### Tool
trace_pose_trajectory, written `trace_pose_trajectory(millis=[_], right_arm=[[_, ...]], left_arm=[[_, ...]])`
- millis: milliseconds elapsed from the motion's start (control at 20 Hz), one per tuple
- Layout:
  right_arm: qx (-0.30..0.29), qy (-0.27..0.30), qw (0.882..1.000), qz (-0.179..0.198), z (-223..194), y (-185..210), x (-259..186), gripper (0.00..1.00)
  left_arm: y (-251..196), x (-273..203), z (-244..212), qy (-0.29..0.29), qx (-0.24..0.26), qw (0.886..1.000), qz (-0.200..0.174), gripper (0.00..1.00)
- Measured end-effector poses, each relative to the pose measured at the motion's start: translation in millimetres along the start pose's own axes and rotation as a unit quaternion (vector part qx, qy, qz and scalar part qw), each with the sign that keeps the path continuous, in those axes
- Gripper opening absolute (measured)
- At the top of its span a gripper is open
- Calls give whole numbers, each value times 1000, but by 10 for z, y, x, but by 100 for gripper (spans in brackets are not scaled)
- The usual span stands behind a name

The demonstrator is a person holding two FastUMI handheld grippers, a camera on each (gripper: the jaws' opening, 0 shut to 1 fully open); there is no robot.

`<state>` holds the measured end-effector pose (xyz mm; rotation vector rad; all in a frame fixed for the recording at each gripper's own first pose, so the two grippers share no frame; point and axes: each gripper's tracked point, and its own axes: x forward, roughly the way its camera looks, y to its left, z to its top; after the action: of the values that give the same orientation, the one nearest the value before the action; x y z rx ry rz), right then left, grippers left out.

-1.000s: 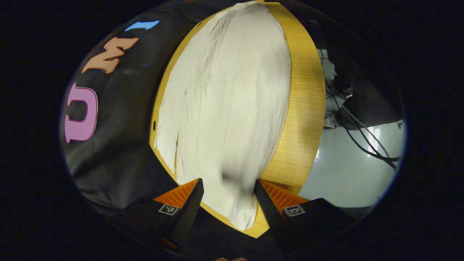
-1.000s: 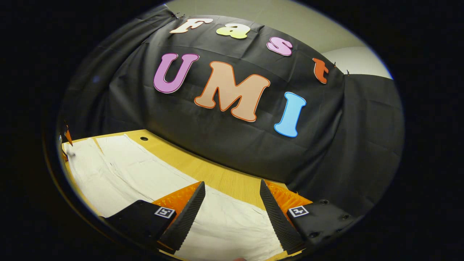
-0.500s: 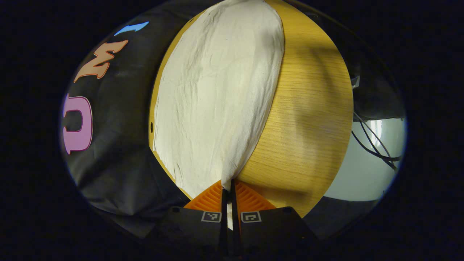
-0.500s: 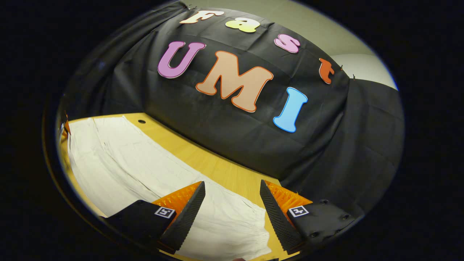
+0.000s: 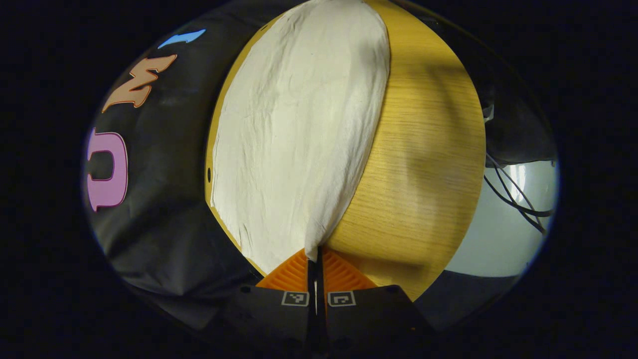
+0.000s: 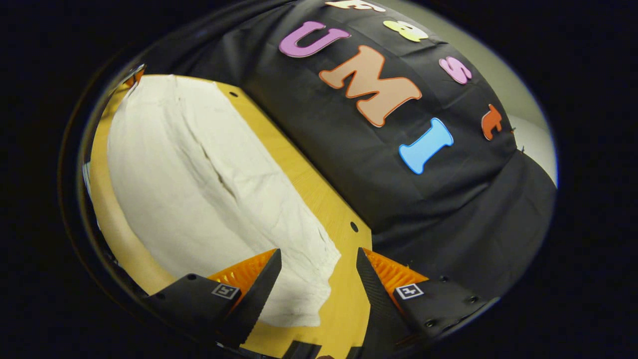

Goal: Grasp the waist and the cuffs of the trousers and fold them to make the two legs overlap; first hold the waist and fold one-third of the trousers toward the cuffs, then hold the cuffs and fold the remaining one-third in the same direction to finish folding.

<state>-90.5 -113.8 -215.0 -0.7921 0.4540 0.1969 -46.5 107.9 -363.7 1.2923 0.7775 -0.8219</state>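
Note:
White trousers (image 5: 299, 139) lie spread lengthwise on a wooden table (image 5: 423, 149). At their near end, my left gripper (image 5: 315, 252) is shut on a pinch of the cloth's edge, which rises into the closed fingers. In the right gripper view the trousers (image 6: 199, 189) run away to the upper left, with a long crease down the middle. My right gripper (image 6: 318, 252) hangs open over their other end, the fabric's corner between its fingers and untouched. Far off at the top left, the left gripper (image 6: 132, 80) holds the opposite end.
The black booth cloth (image 6: 423, 209) drapes close along the table's far edge (image 6: 319, 194), where a small hole (image 6: 353, 227) shows. Pale floor with loose cables (image 5: 513, 199) lies beyond the table's other side.
My left gripper closed on the trousers' edge and has since held still. My right gripper, still open, tilted down and moved over the other end of the trousers.

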Motion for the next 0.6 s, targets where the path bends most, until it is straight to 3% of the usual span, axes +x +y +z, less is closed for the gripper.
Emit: trace_pose_trajectory(millis=[250, 600], right_arm=[[-86, 33, 994, 58, -485, 274, -83, 100], [-140, 74, 978, 136, -994, 617, -67, 100]], left_arm=[[-17, -2, -9, 6, -3, 1000, 0, 0], [-24, -4, -33, 16, -4, 1000, 3, 0]])
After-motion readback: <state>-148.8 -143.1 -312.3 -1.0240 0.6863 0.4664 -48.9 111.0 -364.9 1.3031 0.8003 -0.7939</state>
